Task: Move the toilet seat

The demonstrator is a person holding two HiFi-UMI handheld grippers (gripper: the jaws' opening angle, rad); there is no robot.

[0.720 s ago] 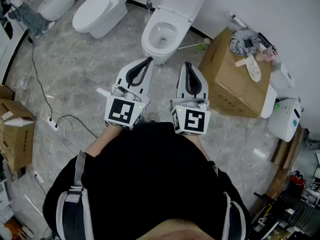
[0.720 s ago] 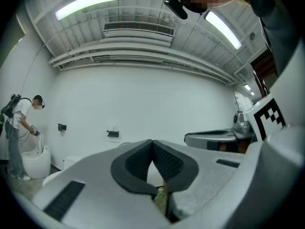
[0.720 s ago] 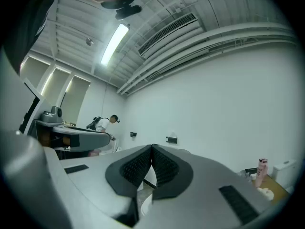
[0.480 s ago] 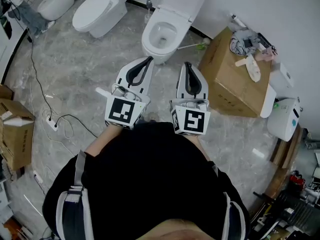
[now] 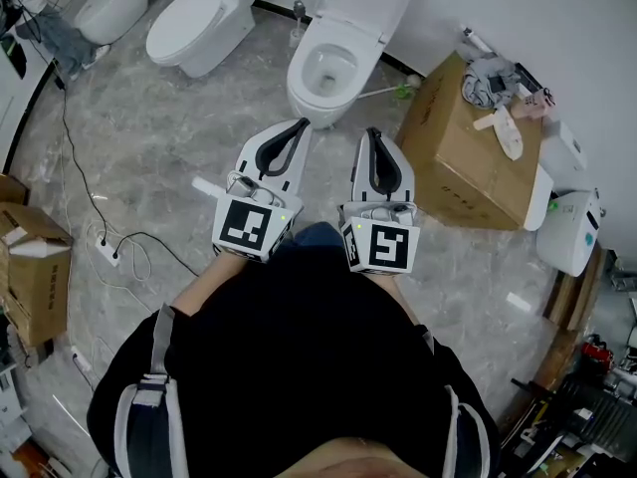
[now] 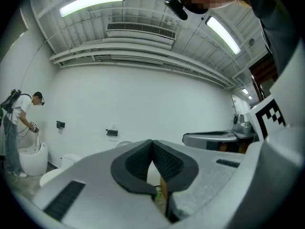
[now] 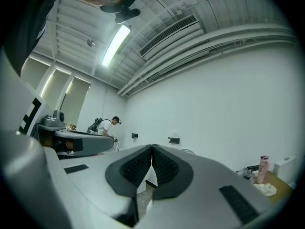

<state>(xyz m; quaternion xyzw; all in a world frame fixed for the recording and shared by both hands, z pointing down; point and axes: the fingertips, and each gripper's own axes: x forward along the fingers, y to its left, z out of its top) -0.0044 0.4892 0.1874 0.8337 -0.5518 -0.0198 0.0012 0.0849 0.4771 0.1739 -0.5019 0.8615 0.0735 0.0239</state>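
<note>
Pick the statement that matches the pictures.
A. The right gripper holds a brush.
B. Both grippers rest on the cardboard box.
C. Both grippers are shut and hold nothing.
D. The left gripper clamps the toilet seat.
C: the left gripper and right gripper have their jaws together with nothing between them, short of the toilet.

The toilet [image 5: 343, 48] is showing glossy white ceramic; the floor [image 5: 149, 147] is showing polished grey stone; the box [image 5: 458, 167] is showing matt brown cardboard.
</note>
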